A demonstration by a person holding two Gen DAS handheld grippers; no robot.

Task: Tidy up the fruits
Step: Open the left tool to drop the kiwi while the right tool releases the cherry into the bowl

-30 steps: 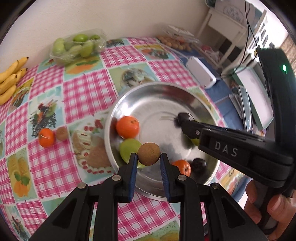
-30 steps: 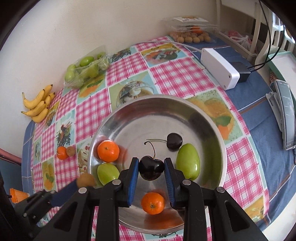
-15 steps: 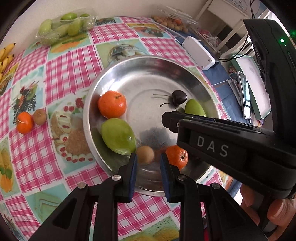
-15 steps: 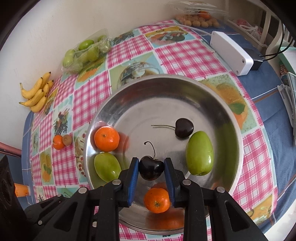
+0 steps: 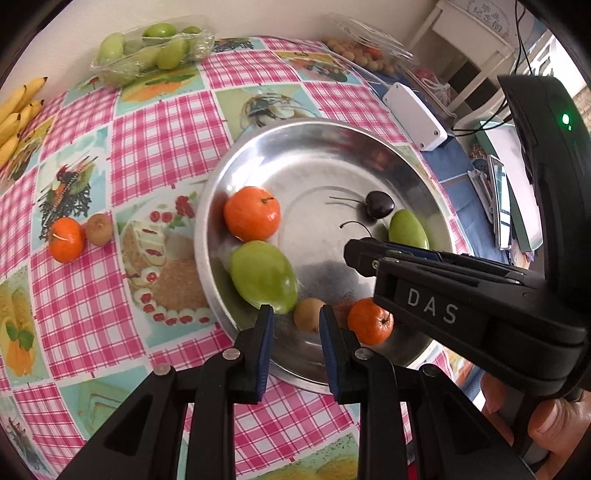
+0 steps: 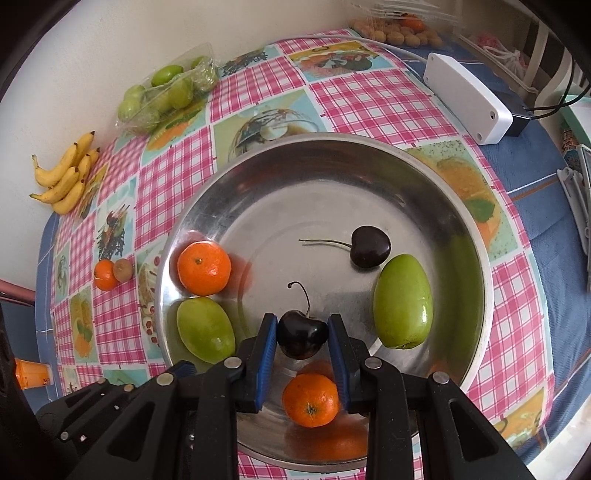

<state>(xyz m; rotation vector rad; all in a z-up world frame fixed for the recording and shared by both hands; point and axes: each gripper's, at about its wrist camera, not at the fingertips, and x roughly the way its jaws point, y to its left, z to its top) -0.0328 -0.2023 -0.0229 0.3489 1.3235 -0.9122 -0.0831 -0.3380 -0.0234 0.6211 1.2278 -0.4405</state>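
Note:
A steel bowl (image 5: 258,147) (image 6: 369,147) sits mid-table holding two tangerines, two green fruits and a dark cherry (image 5: 379,204) (image 6: 370,246). My left gripper (image 5: 296,318) hangs over the bowl's near side; a small brown fruit (image 5: 307,315) lies in the bowl between its fingertips, and the jaws stand a little apart from it. My right gripper (image 6: 302,330) is shut on a second dark cherry (image 6: 302,339), held above the bowl near an orange tangerine (image 6: 311,399). The right gripper body (image 5: 461,295) crosses the left wrist view.
On the checked cloth left of the bowl lie a tangerine (image 5: 66,240) and a brown fruit (image 5: 99,229). A tray of green fruits (image 5: 151,50) and bananas (image 6: 64,177) sit by the wall. A white box (image 6: 467,98) and a nut tray (image 6: 399,33) are at the right.
My left gripper lowered the brown fruit into the bowl and its jaws have eased off it. My right gripper moved lower over the bowl, still holding the cherry.

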